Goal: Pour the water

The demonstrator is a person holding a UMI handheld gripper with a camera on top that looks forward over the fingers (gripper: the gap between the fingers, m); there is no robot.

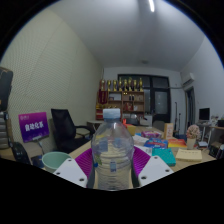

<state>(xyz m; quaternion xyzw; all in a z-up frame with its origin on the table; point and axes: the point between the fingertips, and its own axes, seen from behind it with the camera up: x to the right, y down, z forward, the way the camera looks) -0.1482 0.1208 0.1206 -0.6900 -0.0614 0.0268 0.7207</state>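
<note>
**Clear bottle held upright between the pads**

A clear plastic water bottle [112,150] stands upright between the two fingers of the gripper [112,165]. It has a white screw cap, still on, and a ribbed, see-through body with a pale label band near its lower part. How much water it holds cannot be told. The purple pads [86,160] press against the bottle on both sides, so the fingers are closed narrowly around it. Beyond the bottle lies a table [150,140] with a mat of coloured squares. A teal bowl [53,159] sits beside the left finger; its contents are not visible. A black chair [68,128] stands further back.
</note>
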